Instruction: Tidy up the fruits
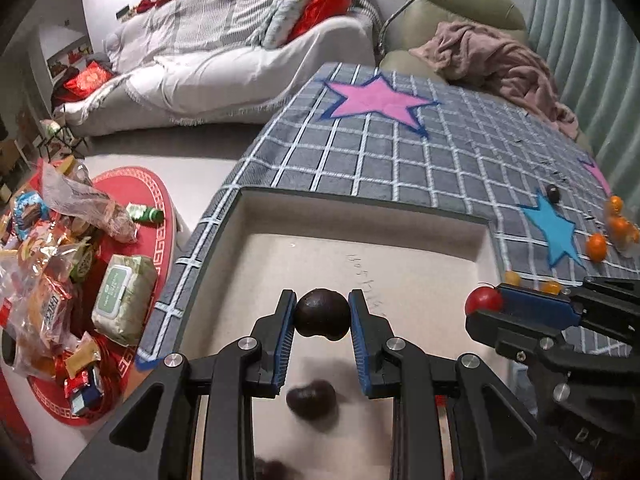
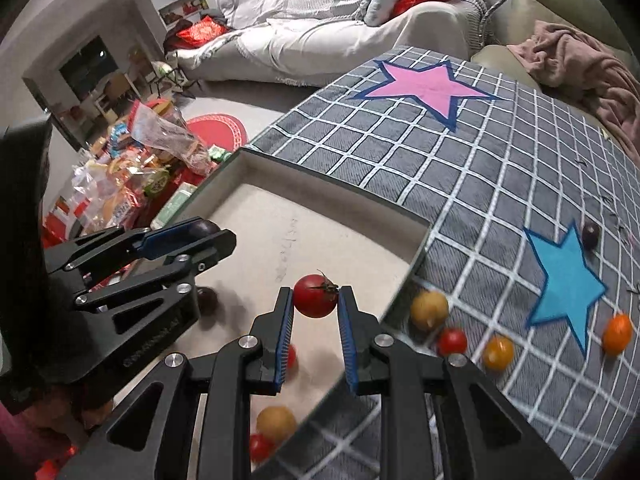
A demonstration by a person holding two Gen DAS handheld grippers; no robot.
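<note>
Holding above the box: you have both grippers over the shallow beige cardboard tray [image 1: 420, 236], each with a fruit.
Left gripper [image 1: 321, 316]: your jaws are pinching a dark purple round fruit [image 1: 321, 314], blue pads pressed on both its sides, over the tray's floor.
Right gripper [image 2: 316, 300]: jaws clamped on a red cherry tomato with a green stem [image 2: 315, 295], hanging just inside the tray's right wall.
Below you on the left: a second dark purple fruit [image 1: 311, 398] lies on the tray floor, straight under your left fingers; bare floor runs ahead of it up to the far wall.
Below you on the right: a yellow-brown round fruit [image 2: 277, 423] and a small red tomato [image 2: 260, 446] sit in the tray near its right wall.
Tray edges: far wall and right corner stand up from the grey checked blanket with pink and blue stars [image 2: 500, 168].
Outside the wall: a yellowish fruit [image 2: 429, 309] is touching or just beside the tray's right wall, a red tomato [image 2: 452, 341] and an orange tomato [image 2: 498, 353] near it.
Further out: one more orange fruit [image 2: 617, 334] and a dark one [image 2: 590, 234] flank the blue star, well apart from the tray.
Left flank: beyond the blanket's edge, a red round mat heaped with snack packets [image 1: 60, 264].
</note>
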